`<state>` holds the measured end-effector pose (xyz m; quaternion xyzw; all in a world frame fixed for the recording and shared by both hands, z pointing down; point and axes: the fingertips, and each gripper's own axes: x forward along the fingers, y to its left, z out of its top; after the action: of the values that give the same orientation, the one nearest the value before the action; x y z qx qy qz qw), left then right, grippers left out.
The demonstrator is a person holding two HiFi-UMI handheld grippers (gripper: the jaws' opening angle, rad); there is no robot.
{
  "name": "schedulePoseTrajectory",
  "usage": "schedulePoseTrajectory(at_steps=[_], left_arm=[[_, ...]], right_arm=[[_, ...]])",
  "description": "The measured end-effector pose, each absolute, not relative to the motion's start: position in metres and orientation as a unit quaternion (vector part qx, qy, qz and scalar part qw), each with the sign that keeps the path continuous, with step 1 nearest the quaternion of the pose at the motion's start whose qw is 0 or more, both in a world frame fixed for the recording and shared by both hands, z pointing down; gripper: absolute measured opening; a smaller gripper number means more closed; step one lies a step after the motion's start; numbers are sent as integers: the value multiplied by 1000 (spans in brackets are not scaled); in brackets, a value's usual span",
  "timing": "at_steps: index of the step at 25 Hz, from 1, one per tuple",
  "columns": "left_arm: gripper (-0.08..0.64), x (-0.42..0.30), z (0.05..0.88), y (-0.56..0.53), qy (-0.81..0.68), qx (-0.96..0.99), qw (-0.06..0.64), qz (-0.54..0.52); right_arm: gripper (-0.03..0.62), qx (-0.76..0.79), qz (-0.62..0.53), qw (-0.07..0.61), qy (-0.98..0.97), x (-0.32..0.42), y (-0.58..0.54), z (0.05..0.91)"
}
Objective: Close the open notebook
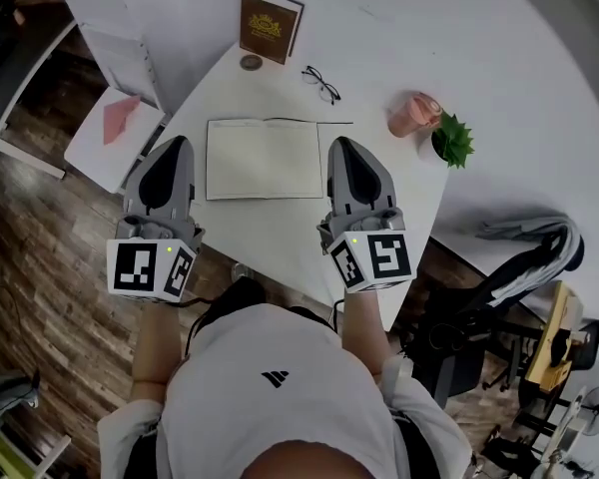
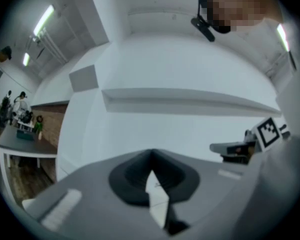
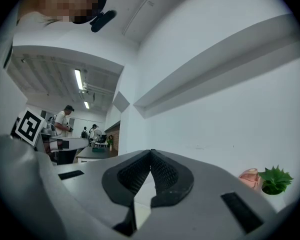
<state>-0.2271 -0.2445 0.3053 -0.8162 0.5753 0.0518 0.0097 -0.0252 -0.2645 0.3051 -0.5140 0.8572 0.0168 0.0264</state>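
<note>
Between the pressed-together left claw (image 1: 173,148) and right claw (image 1: 342,150), the open notebook (image 1: 265,158) looks light and floppy, so I'd lift its outer edge.

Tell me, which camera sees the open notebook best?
The head view: it looks down on the open notebook, lying flat on the white table. Neither gripper view shows it.

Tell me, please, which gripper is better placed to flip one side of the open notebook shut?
Probably the right gripper: its tip lies close beside the open notebook's right edge, while the left gripper stands clearly apart from the left edge. Both are shut and empty.
</note>
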Motion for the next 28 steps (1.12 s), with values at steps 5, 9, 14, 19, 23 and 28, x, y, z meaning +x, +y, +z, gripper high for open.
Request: schedulePoseTrajectory(at_steps=[5, 9, 14, 19, 23, 28], left_arm=[[8, -235, 362, -274, 556, -828, -74, 13], [9, -242, 412, -290, 556, -819, -138, -20], [15, -249, 471, -298, 552, -804, -215, -53], [78, -246, 523, -299, 531, -794, -281, -95], [137, -238, 556, -298, 517, -782, -326, -120], [199, -232, 584, -295, 502, -768, -373, -139]], right_arm=[[-6, -521, 7, 10, 853, -36, -273, 318], [-6, -527, -1, -4, 850, -41, -277, 327], [-6, -536, -14, -18, 844, -43, -279, 342], [-6, -540, -25, -29, 840, -44, -281, 353], [-6, -544, -31, -36, 838, -40, -284, 359], [-6, -545, -37, -41, 836, -39, -286, 365]])
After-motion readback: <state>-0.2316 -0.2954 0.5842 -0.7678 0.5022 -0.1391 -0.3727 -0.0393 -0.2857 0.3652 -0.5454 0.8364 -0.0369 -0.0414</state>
